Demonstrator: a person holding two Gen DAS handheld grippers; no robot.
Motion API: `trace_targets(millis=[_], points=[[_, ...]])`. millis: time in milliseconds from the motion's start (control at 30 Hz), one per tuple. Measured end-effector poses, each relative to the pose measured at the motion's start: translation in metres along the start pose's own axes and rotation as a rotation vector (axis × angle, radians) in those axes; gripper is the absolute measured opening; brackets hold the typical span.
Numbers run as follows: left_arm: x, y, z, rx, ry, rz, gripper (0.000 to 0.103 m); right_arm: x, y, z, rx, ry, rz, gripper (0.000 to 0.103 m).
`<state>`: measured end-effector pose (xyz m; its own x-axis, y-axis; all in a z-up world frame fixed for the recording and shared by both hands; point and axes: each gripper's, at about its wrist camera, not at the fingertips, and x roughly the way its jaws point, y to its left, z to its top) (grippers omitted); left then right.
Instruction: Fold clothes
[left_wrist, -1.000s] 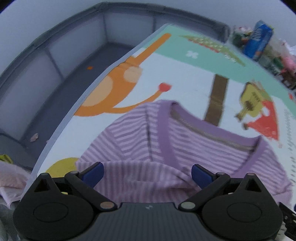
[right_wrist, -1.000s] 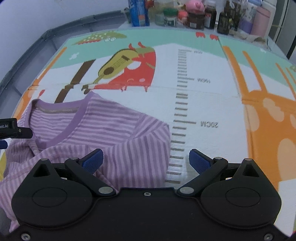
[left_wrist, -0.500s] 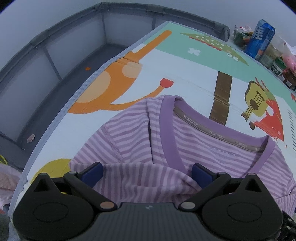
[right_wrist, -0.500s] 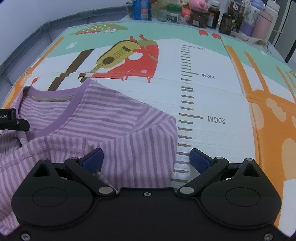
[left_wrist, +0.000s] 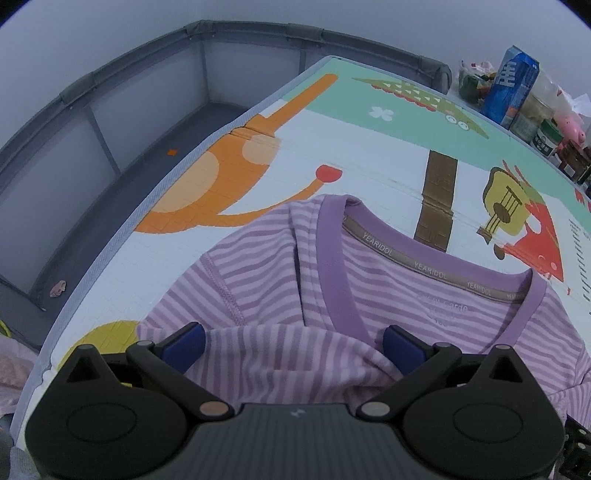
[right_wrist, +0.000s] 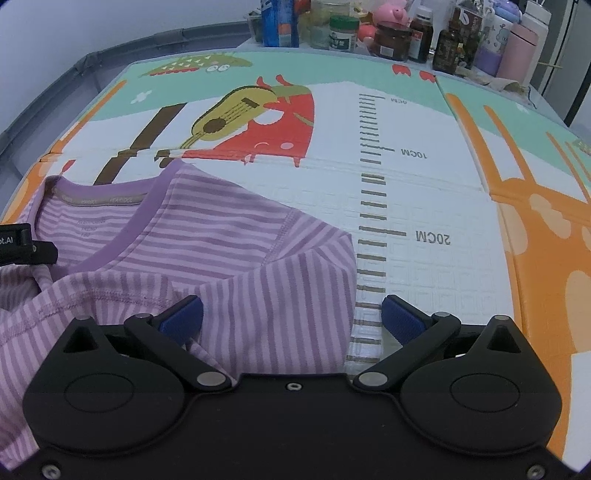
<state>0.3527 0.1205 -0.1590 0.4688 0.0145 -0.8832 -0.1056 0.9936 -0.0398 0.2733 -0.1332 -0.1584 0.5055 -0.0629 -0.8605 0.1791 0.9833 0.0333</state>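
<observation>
fingers on both grippers spread wide, blue ribbed pads (right_wrist: 402, 321) gripping nothing. left gripper (left_wrist: 293, 341) sits over a folded-up hem of the striped shirt (left_wrist: 369, 288); right gripper (right_wrist: 291, 314) sits over its sleeve edge. shirt is soft lilac-striped knit with a solid purple v-neck, lying on the embossed foam play mat (right_wrist: 424, 206). neck tape reads "yearidol"; mat ruler reads "10cm", "20cm".

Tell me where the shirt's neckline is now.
In the left wrist view the purple neckline lies ahead of the open left claw, just below the brown tree trunk.
</observation>
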Motion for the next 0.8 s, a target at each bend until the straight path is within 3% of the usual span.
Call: trace_targets(millis=[233, 333, 433, 500, 667, 800], points=[[-0.002, 0.000, -0.004, 0.017, -0.023, -0.007, 0.103, 0.000, 0.000, 0.000, 0.005, -0.006, -0.005, 0.103], [-0.006, -0.002, -0.005, 0.034, -0.036, -0.015, 0.094, -0.001, 0.002, -0.002, 0.006, -0.021, -0.015, 0.102], [-0.012, -0.008, -0.006, 0.068, -0.049, -0.026, 0.078, -0.007, 0.006, -0.005, -0.007, -0.036, -0.005, 0.088], [-0.015, -0.012, -0.007, 0.088, -0.053, -0.026, 0.069, -0.012, 0.013, -0.006, -0.034, -0.049, 0.002, 0.070], [-0.023, -0.017, -0.009, 0.120, -0.055, -0.041, 0.034, -0.020, 0.029, -0.008, -0.098, -0.061, 0.009, 0.042], [-0.028, -0.018, -0.013, 0.141, -0.045, -0.051, 0.026, -0.025, 0.037, -0.010, -0.145, -0.060, 0.016, 0.016]])
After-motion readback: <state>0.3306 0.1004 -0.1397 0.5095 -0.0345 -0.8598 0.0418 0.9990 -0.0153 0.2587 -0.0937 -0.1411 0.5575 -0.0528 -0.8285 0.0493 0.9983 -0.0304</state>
